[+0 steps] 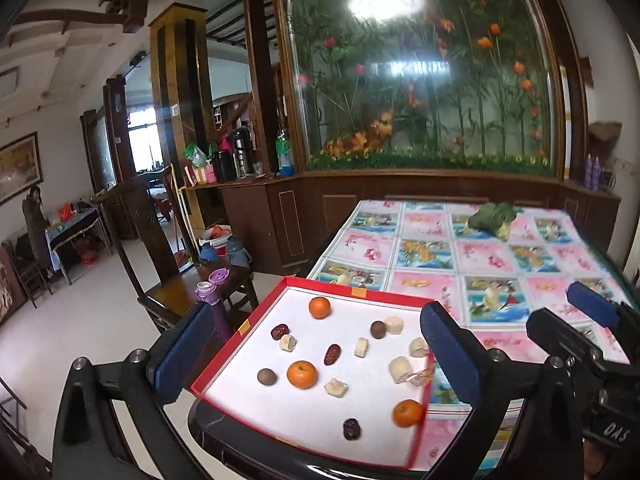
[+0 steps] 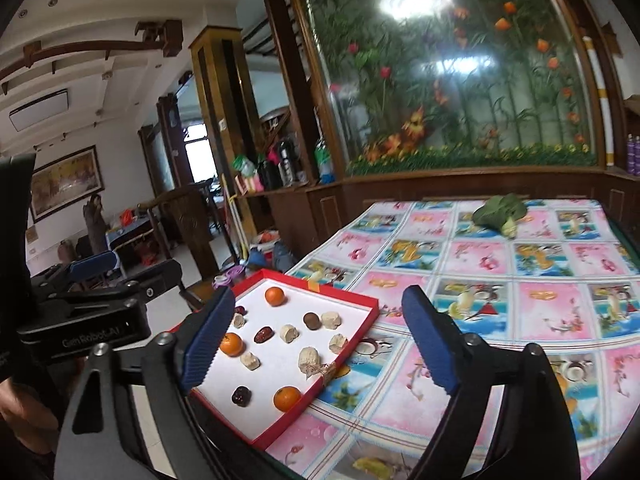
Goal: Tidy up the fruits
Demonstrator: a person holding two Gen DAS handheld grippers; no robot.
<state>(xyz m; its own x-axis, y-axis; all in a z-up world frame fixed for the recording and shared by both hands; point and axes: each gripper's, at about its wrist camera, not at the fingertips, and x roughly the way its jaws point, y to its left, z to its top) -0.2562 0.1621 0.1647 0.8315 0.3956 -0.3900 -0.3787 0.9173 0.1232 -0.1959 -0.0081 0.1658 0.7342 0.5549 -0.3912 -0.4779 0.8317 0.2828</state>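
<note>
Left gripper (image 1: 316, 356) and right gripper (image 2: 320, 344) hung released, empty; red tray (image 1: 352, 294) of tangerines (image 1: 302, 374), jujubes (image 1: 331, 354) at 12 o'clock.

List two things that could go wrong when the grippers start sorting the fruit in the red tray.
The red tray appears to overhang the table's corner, so pressing down near that edge might tip it. The oranges, such as the one by the near rim, are round and could roll when nudged, scattering the red dates and pale pieces beside them.

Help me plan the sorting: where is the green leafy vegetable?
In both views the green leafy vegetable lies at the far end of the patterned tablecloth, well beyond the red-rimmed tray.
</note>
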